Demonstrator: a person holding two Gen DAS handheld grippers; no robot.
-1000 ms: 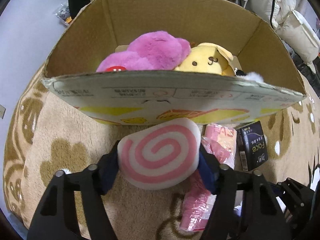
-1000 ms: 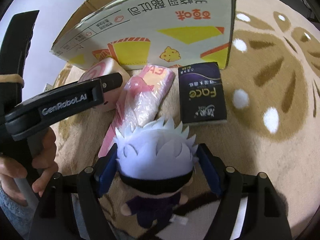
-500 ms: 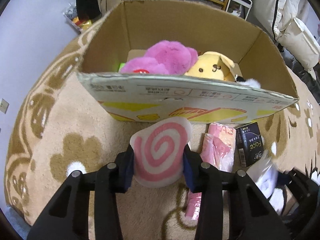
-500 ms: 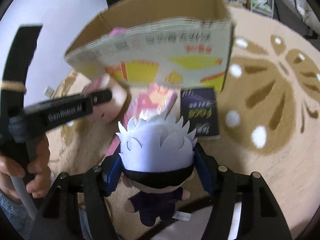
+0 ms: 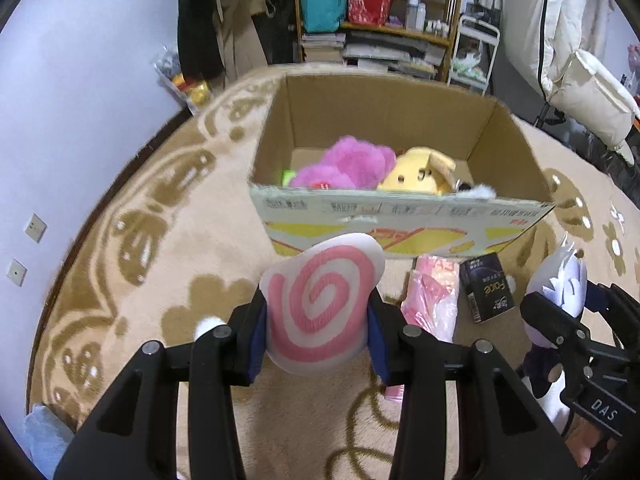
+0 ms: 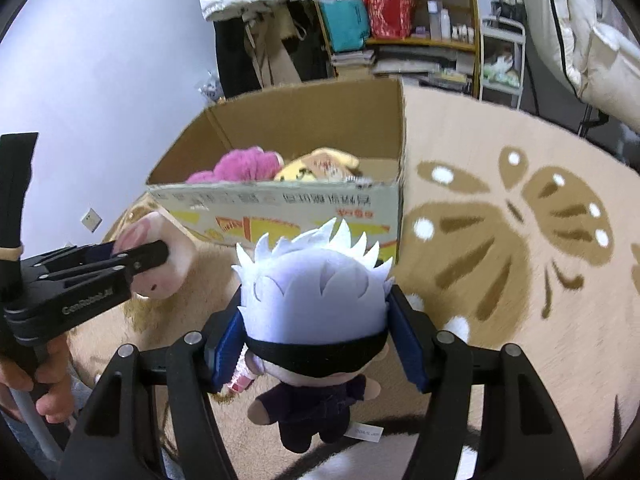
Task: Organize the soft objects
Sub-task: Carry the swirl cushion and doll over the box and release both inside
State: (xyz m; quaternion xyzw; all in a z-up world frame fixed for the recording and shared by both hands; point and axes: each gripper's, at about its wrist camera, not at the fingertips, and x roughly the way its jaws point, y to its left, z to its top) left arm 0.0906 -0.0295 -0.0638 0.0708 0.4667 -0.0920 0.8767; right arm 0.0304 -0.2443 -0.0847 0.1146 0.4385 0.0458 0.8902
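I am lifting both toys off the rug (image 5: 224, 216) at once, and both are now hanging clear of it where a second ago they sat low against the pile. My left hand-held gripper (image 5: 318, 322) is pinching the pink-and-white swirl cushion (image 5: 320, 300), its jaws having closed in until the soft body bulges between the pads. My right hand-held gripper (image 6: 316, 330) is clamping the white-haired plush doll (image 6: 316, 292) by the head, the small dark body dangling below.

The cardboard box (image 5: 384, 216) has dropped lower in both views, so I am now seeing over its near wall to the pink plush (image 5: 348, 162) and yellow plush (image 5: 418, 170) already lying inside. That suggests the pick-up is finished and the carry is starting; both toys look high enough to clear the rim soon.

A pink plastic packet (image 5: 434, 300) and a dark carton (image 5: 486, 288) are lying on the rug just in front of the box, untouched.
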